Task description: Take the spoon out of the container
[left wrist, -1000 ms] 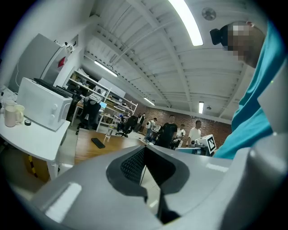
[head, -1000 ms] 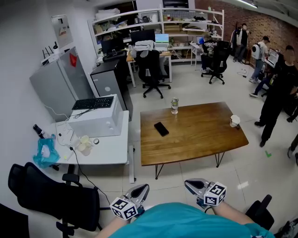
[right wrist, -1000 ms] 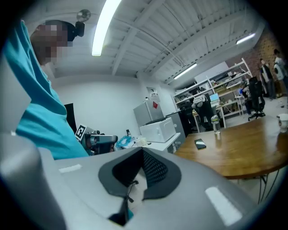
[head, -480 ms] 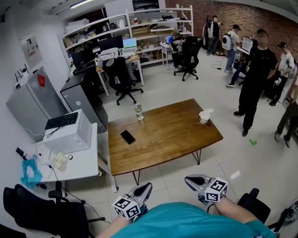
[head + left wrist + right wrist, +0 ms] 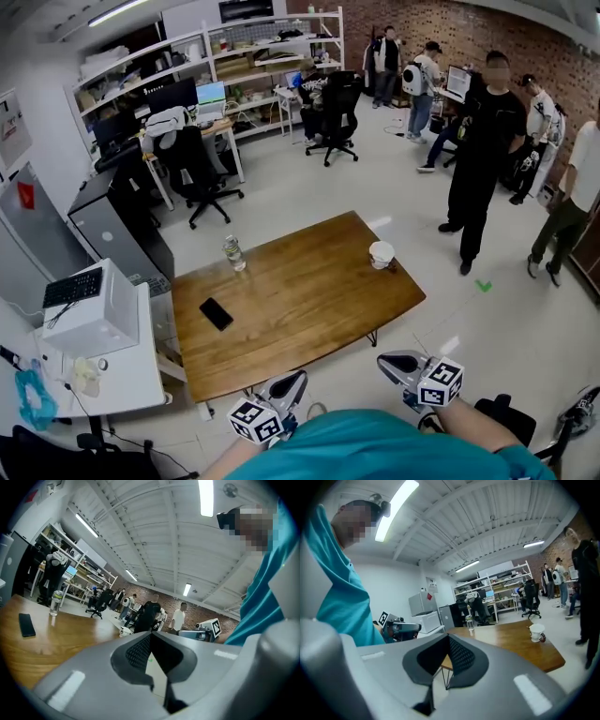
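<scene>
A white cup (image 5: 381,253) stands near the far right corner of the wooden table (image 5: 300,309); in the right gripper view the cup (image 5: 536,632) has a small dark red thing at its base. No spoon can be made out at this distance. Both grippers are held low against the person's teal shirt, short of the table's near edge. My left gripper (image 5: 289,380) is shut with nothing in it, its jaws meeting at the tips (image 5: 150,635). My right gripper (image 5: 386,360) is also shut and empty, jaws closed to a point (image 5: 449,637).
A black phone (image 5: 216,314) and a water bottle (image 5: 232,253) sit on the table's left half. A white desk (image 5: 122,375) with a printer (image 5: 89,309) stands at left. Several people (image 5: 480,150) stand on the floor beyond the table's right end. Office chairs (image 5: 192,169) stand further back.
The head view has swung round, so the table and cup now sit further left and nearer in the picture. Both grippers stay shut in the same place by the body.
</scene>
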